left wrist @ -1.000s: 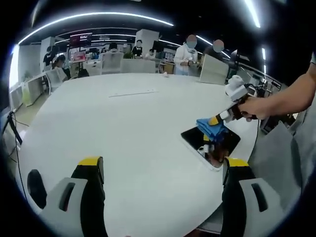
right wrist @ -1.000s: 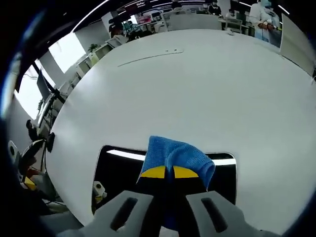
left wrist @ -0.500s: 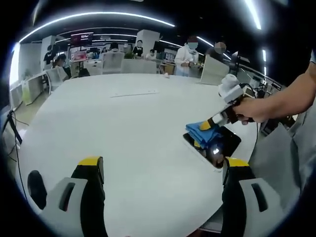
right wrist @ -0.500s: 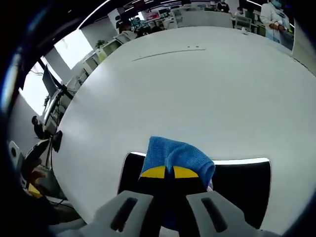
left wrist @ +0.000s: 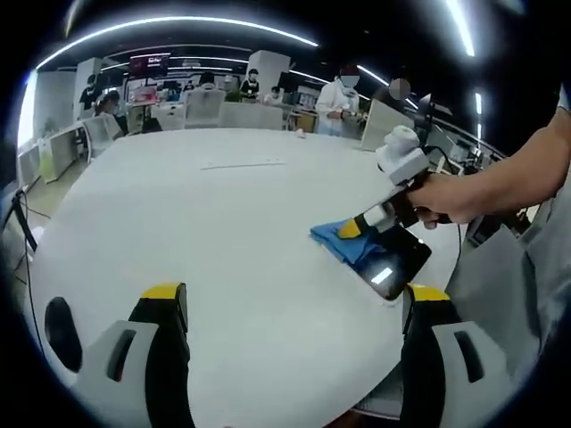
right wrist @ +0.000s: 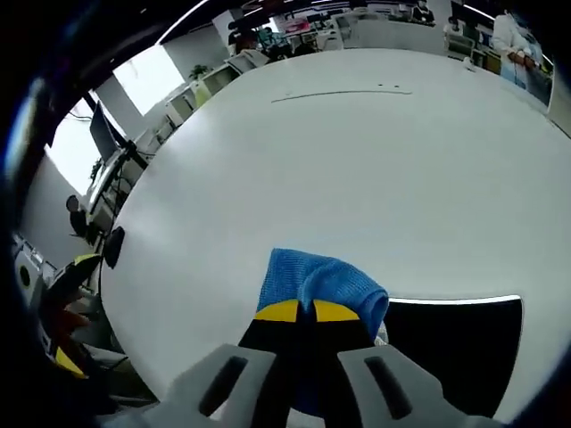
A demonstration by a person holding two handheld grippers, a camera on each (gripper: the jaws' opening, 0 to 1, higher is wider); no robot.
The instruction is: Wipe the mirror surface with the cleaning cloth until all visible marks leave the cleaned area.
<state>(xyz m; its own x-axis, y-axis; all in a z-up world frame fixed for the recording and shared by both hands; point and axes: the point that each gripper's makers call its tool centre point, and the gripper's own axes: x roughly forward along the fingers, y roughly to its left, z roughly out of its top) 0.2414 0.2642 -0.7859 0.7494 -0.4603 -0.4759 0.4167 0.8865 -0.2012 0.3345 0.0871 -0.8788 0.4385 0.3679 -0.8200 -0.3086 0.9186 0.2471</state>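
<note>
You've dragged the blue cleaning cloth (left wrist: 344,242) to the mirror's (left wrist: 397,259) left edge, partly onto the white table (left wrist: 223,232). The dark mirror lies near the table's rim. Your left gripper (left wrist: 294,308) hangs wide open, empty. Your right gripper (right wrist: 297,311) is clamped tight on the cloth.

Near edge of mirror (right wrist: 459,343) cut off behind right gripper (right wrist: 304,311) and by the round frame in the right gripper view; left end hidden under blue cloth (right wrist: 321,278). Lower folds of cloth concealed between the closed yellow-tipped jaws. In the left gripper view, far corner of mirror (left wrist: 395,259) covered by cloth (left wrist: 343,242); marks on glass too small to tell.
</note>
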